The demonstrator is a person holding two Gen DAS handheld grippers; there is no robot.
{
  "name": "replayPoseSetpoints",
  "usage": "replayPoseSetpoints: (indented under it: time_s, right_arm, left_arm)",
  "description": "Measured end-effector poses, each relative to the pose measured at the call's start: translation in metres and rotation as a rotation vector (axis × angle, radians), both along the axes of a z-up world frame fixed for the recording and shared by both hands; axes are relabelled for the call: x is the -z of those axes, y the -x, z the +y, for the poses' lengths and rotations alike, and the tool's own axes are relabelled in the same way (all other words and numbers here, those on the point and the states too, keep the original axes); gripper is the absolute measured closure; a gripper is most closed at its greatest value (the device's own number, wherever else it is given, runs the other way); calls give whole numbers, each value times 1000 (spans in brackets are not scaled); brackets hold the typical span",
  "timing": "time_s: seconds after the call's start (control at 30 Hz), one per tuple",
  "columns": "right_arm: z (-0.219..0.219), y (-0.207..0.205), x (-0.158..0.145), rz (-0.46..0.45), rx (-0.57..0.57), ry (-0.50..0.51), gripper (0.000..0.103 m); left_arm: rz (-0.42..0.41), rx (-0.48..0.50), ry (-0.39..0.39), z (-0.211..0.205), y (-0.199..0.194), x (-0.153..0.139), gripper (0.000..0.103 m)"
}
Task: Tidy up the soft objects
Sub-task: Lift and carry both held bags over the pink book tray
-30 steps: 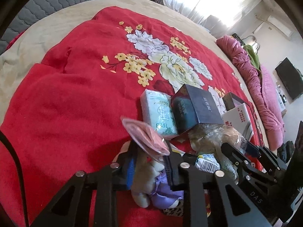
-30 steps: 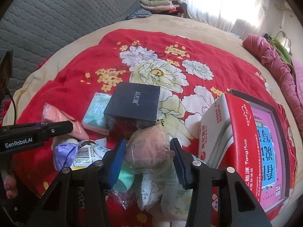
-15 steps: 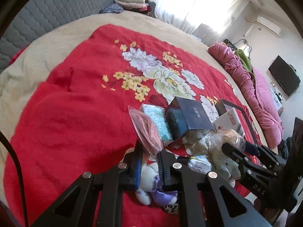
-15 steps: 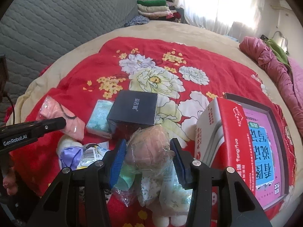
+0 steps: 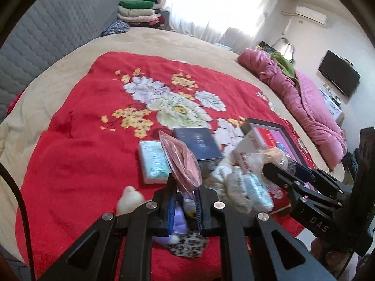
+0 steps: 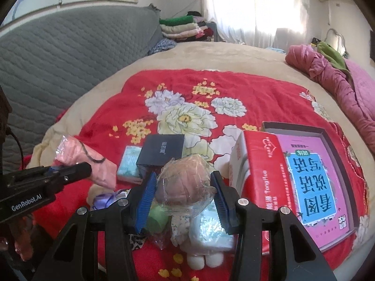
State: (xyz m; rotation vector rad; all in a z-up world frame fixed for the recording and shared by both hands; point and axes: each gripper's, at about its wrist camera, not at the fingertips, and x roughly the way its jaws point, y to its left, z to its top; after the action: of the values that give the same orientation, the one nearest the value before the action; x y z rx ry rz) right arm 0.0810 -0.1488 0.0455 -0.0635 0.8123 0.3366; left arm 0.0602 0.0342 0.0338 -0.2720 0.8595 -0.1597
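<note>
My left gripper [image 5: 185, 194] is shut on a pink soft item in a clear plastic bag [image 5: 182, 161], held above the red blanket [image 5: 82, 164]. The same bag [image 6: 86, 161] shows in the right wrist view, pinched by the left gripper [image 6: 79, 171]. My right gripper [image 6: 182, 187] is shut on the head of a plastic-wrapped plush doll [image 6: 185, 180], whose body and white feet hang below. A purple and white plush toy [image 5: 178, 220] lies under the left gripper. In the left wrist view the right gripper [image 5: 281, 171] reaches in from the right.
On the blanket lie a pale green tissue pack [image 6: 129, 161], a dark blue box [image 6: 161, 149], a red and white carton [image 6: 257, 175] and a picture book in a dark tray [image 6: 314, 175]. A pink quilt [image 6: 332, 82] lies at the right. Folded clothes [image 6: 182, 25] are stacked behind.
Both grippers have risen from the pile with their items. The left jaws closed tighter on the pink bag, which came up off the plush toy. The doll's feet left the blanket.
</note>
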Motion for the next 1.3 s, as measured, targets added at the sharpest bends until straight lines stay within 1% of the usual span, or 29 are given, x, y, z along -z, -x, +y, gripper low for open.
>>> replayPoseSetpoints:
  time_s: [0.17,0.3,0.4,0.57,0.73,0.9,1.03,1.23,1.3]
  right_arm:
    - [-19,7,-16,-35,38,-29,54]
    - [-38,12,-27,-73,85,-31,54]
    - [-55,15,-35,-93,123,-59,54]
    - [-83,18,-45,-127,186,-65,54]
    - [-122,20,-53,-151,274,-72,54]
    - [-167,21,-54,-158,376,-81,54]
    - [-206,22,-47,-136,461,-106,54]
    - [-251,27,-38,-109,534,-131,54]
    - [-259,28,-33,-96,548,-133,54]
  left_arm:
    - [-22,38,-14,-26,1,-16,88]
    - [-35,75,-20,-47,2,-26,88]
    - [-40,104,-31,-64,3,-32,88]
    - [-56,164,-47,-99,5,-45,88]
    - [-69,230,-50,-134,5,-55,88]
    - [-68,293,-56,-170,-1,-58,88]
    - [-59,349,-59,-198,-7,-58,88]
    - [-33,457,-38,-244,-24,-49,88]
    - [-10,492,-9,-255,-30,-44,88]
